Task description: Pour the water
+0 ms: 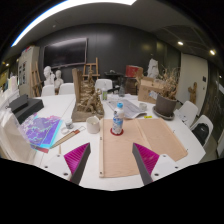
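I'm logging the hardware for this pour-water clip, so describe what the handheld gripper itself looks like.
Only the two fingers of the gripper show. Each finger is dark grey to black, flat and tapering toward the tip. Their inner faces carry bright magenta pads, roughly triangular in this view. No cables, markings, hand or sleeve are visible.

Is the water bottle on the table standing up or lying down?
Standing upright. The water bottle rests on its base on the table, cap on top, beside a white cup, beyond the open fingers.
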Tool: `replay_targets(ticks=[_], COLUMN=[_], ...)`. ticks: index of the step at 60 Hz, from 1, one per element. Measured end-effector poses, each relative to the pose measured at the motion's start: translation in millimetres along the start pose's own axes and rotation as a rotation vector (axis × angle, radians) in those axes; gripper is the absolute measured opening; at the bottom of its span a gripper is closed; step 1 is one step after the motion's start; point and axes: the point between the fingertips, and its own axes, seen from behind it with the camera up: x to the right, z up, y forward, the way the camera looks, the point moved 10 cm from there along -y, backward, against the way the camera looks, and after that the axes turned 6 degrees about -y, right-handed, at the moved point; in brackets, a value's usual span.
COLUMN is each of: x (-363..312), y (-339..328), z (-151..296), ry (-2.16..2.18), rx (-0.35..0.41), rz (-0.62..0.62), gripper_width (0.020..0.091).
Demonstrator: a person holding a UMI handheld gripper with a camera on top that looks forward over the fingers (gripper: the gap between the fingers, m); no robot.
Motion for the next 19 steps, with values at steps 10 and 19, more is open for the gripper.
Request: replay_targets(ticks=[10,19], x=[3.2,20.9], y=[-34.6,-45.8], z=[-9.8,-16.2], ry=[-0.020,-0.033], rx=[-0.002,0.000], rz=[0.009,-0.004], gripper_width=[0.0855,0.0852])
